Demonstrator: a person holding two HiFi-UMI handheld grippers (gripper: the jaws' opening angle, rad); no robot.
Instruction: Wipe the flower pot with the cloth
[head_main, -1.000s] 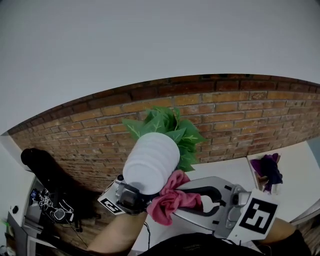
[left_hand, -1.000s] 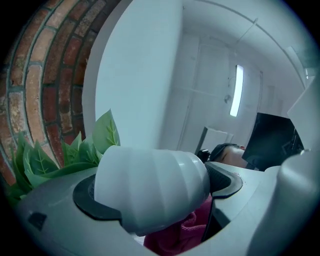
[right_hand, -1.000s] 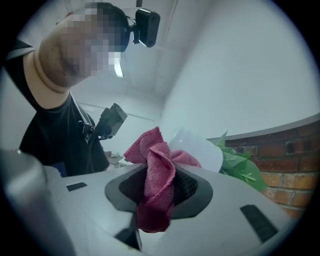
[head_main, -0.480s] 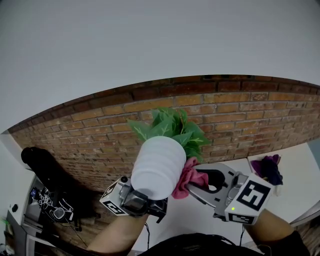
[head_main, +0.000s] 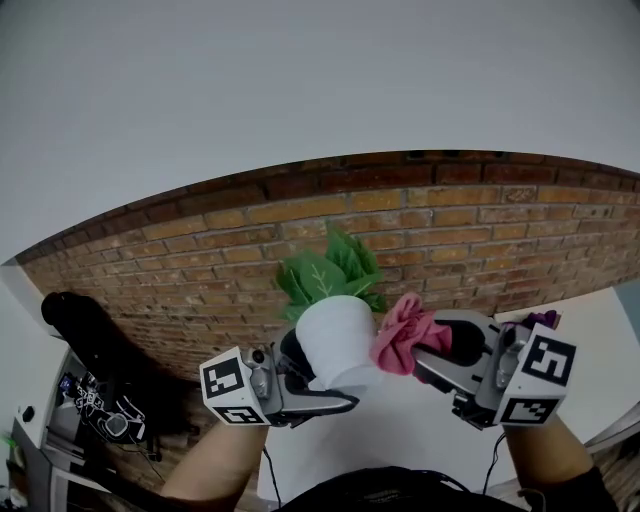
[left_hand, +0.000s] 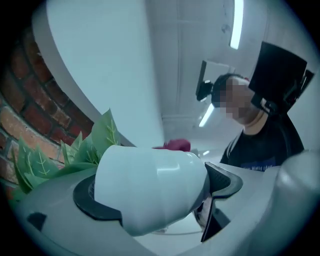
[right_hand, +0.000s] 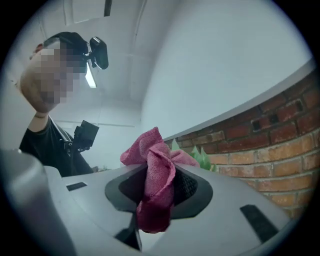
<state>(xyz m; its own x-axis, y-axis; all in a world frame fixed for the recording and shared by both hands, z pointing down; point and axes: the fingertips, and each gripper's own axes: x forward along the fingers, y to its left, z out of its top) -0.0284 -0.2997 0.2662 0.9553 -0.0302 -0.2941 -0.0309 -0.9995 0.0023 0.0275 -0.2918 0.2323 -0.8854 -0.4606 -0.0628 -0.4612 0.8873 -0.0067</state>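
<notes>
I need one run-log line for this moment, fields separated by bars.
left gripper: shut on flower pot | right gripper: shut on cloth | cloth beside pot, contact unclear

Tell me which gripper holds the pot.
The left gripper: its jaws are shut on the white pot, while the right gripper clamps only the pink cloth.

Black top (head_main: 380, 492), grey marker-cubed left gripper (head_main: 318, 380).

The flower pot (left_hand: 150, 190) is smooth, glossy white. The cloth (right_hand: 157, 175) is matt pink fabric with fine nap. The left gripper (head_main: 322, 376) and right gripper (head_main: 418, 348) have matt grey plastic shells; the brick wall (head_main: 480, 240) is rough.
</notes>
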